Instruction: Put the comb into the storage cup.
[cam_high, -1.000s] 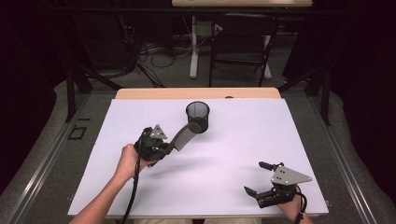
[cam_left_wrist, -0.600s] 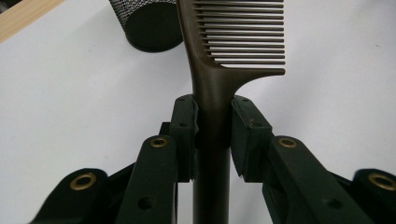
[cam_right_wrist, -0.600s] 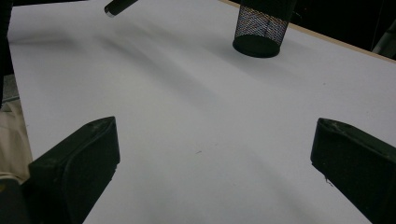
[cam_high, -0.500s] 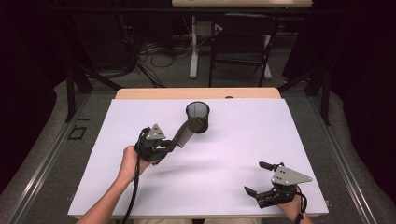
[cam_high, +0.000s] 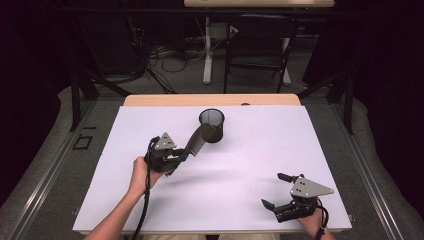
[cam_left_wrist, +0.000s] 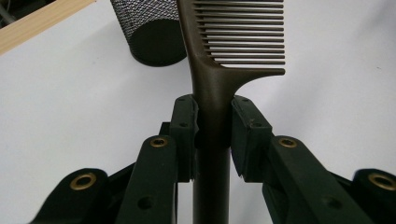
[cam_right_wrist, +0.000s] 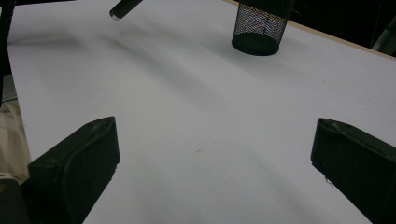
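While clamped in left hand-held gripper (cam_left_wrist: 212, 126), comb (cam_left_wrist: 233, 42) just beside mesh cup (cam_high: 212, 125); right hand-held gripper (cam_high: 280, 192) open, apart.

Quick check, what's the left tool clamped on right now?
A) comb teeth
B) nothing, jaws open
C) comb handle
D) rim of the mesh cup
C: in the left gripper view the left tool has its pads pressed on either side of the comb handle, just below the teeth; the mesh cup stands apart behind it.
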